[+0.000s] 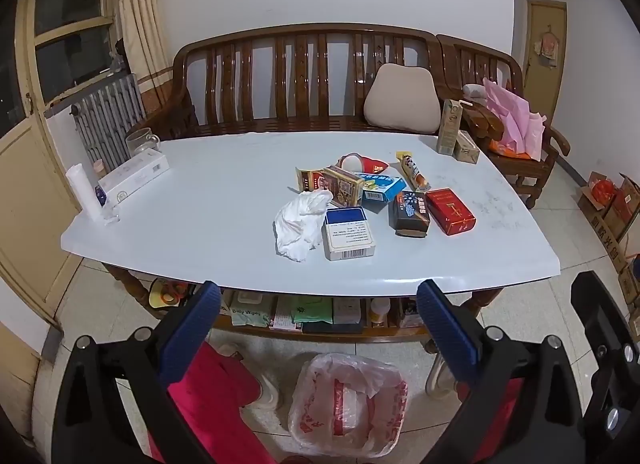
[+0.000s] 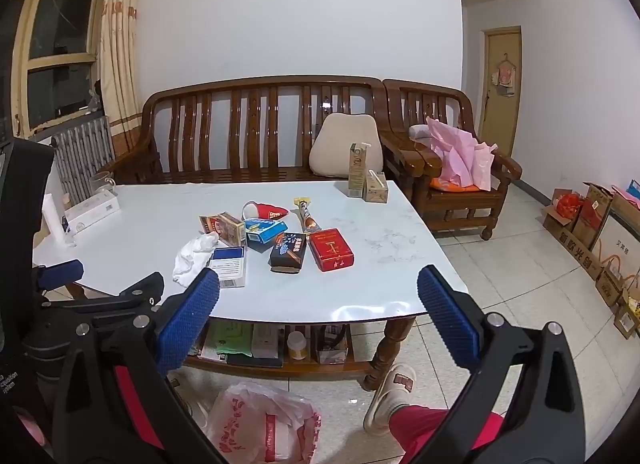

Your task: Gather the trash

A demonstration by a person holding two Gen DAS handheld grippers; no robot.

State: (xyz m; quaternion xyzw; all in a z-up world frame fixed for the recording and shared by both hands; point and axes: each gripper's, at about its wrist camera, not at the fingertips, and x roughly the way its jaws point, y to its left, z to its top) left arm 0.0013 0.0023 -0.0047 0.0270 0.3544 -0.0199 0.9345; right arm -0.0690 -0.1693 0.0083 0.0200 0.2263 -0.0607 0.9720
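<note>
Left gripper [image 1: 318, 318]: lower centre of the left wrist view, fingers spread wide apart, nothing between them; it hangs short of the bench's near edge.
Right gripper [image 2: 318, 306]: lower centre of the right wrist view, fingers likewise wide apart and holding nothing (the left tool shows at that frame's left edge).
Bench [image 1: 208, 200]: pale glossy top, fills the middle of both frames; a shelf of packets sits underneath.
Trash cluster: centre of the bench, slightly right in the left wrist view.
Crumpled tissue [image 1: 300, 222]: left end of the cluster, touching the blue-and-white box [image 1: 349, 233], which lies nearest the bench's front edge.
Dark box [image 1: 409, 213]: just beside the red box [image 1: 450, 211], right side of the cluster.
Behind them: brown patterned box [image 1: 343, 186] leaning on a light blue box [image 1: 380, 186]; a red-and-white wrapper [image 1: 362, 163] and a long snack wrapper [image 1: 413, 170] farther back.
Cartons: tall drink carton [image 1: 449, 126] standing upright at the bench's far right corner, a short carton [image 1: 466, 147] just beside it.
Bag-lined bin [image 1: 347, 404]: on the floor, bottom centre of the frame, below the bench's near edge; its contents look pale, hard to make out.
Bench left end: long white box [image 1: 134, 175], white tube [image 1: 85, 192], glass cup [image 1: 142, 140].
Behind: wooden sofa [image 1: 280, 76] with a beige cushion [image 1: 402, 104].
</note>
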